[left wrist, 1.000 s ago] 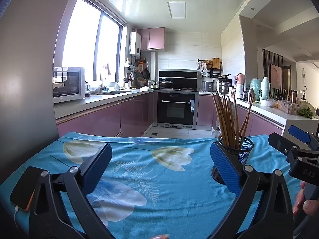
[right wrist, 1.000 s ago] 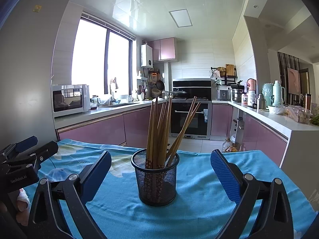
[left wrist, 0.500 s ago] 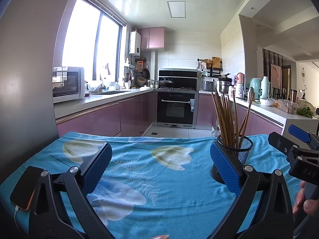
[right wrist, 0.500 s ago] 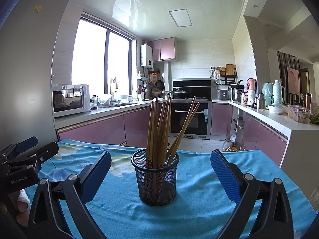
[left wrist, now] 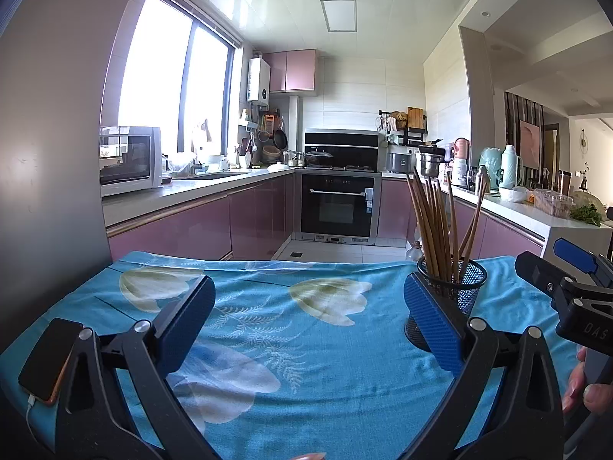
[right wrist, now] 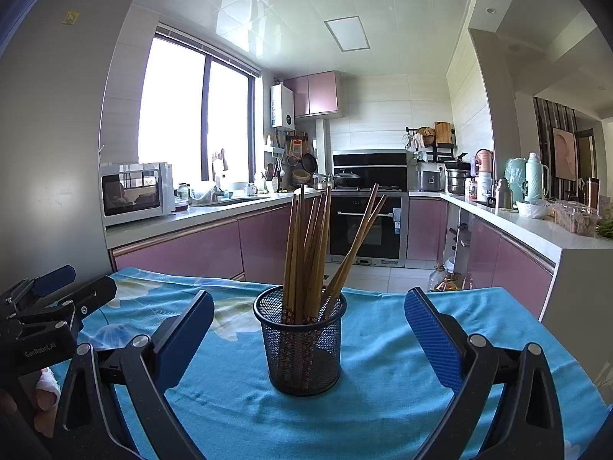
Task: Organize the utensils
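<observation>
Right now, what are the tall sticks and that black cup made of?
The chopsticks look like wood or bamboo: brown, matte, faintly grained. The holder looks like black-coated metal mesh: you can see through its tiny holes.

– What is the holder (right wrist: 300, 345) made of?
– Black metal mesh, matt; the chopsticks (right wrist: 312, 245) in it look like smooth brown wood.
– And the desk?
– A blue printed cloth (left wrist: 306, 345) covers it, soft and faintly creased. The gripper pads (right wrist: 433, 339) are textured blue.
</observation>
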`<control>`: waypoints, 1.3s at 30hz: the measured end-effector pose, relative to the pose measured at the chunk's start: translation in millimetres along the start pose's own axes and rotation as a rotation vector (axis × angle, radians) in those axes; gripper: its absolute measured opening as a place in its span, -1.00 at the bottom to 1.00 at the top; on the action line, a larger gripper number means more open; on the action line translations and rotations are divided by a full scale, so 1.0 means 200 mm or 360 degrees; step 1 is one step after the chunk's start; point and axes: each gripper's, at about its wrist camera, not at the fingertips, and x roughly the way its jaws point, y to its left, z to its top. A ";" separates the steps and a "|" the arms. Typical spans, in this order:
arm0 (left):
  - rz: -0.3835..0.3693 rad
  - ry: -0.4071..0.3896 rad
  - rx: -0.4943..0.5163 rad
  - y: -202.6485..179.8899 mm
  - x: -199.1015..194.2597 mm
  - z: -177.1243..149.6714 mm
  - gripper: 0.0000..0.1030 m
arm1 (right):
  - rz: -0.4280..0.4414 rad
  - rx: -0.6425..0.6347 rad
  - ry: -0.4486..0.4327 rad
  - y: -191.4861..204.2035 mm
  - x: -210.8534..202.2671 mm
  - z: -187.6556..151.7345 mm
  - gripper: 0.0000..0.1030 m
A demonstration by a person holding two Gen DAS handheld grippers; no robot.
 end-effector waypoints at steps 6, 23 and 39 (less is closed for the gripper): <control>-0.0001 0.0004 0.0002 0.00 0.00 0.00 0.89 | 0.0002 0.0000 0.0005 0.00 0.01 0.00 0.87; -0.0005 0.0013 0.0006 -0.01 0.01 -0.01 0.89 | 0.0003 0.0003 0.0010 -0.01 0.02 -0.01 0.87; -0.0002 0.0025 0.0016 -0.01 0.03 -0.02 0.89 | 0.0002 0.0015 0.0025 -0.02 0.02 -0.02 0.87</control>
